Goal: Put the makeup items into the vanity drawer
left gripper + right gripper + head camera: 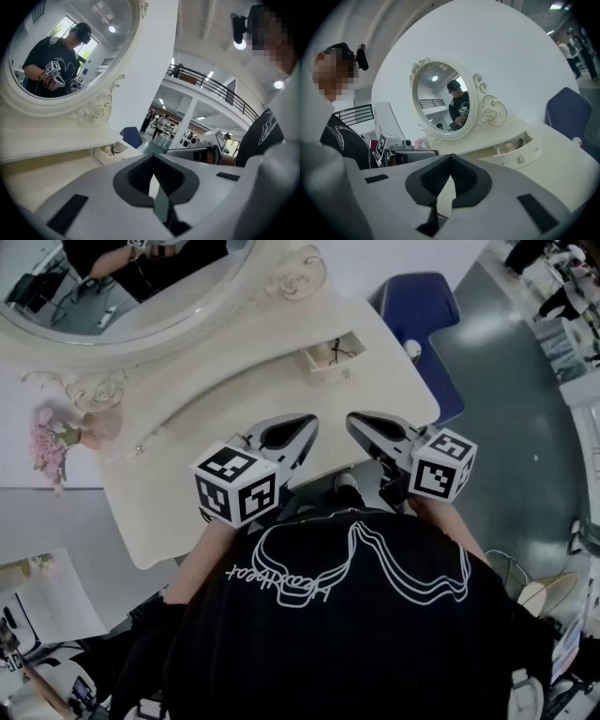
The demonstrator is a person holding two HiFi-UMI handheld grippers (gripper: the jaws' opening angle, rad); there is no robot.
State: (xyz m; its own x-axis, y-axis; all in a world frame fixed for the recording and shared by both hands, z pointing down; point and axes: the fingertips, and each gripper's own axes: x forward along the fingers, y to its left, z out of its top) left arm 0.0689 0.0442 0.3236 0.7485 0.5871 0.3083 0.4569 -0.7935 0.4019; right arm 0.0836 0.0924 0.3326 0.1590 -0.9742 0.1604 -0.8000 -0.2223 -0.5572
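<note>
Vanity drawer (333, 354) is pulled open at the far right of the cream surface (234, 390), just under the oval mirror (141, 306). Inside it: a thin black item and, in the right gripper view, a pale rounded item next to it; too small to identify further. The drawer front has a small round knob.

Left claw (298, 430): tips together, nothing between them, confirmed in the left gripper view (153, 161). It is held at the near edge of the surface, close to the person's chest, pointing roughly level toward the mirror.

Right claw (370, 427): tips also together and empty, same read in the right gripper view (450, 161). It sits beside the left one, with a gap between the two. Both are well apart from the drawer.

Pink flowers (52, 442) stand at the left end of the surface. Blue chair (417, 310) is beyond the right end. The mirror reflects the person holding both grippers.
</note>
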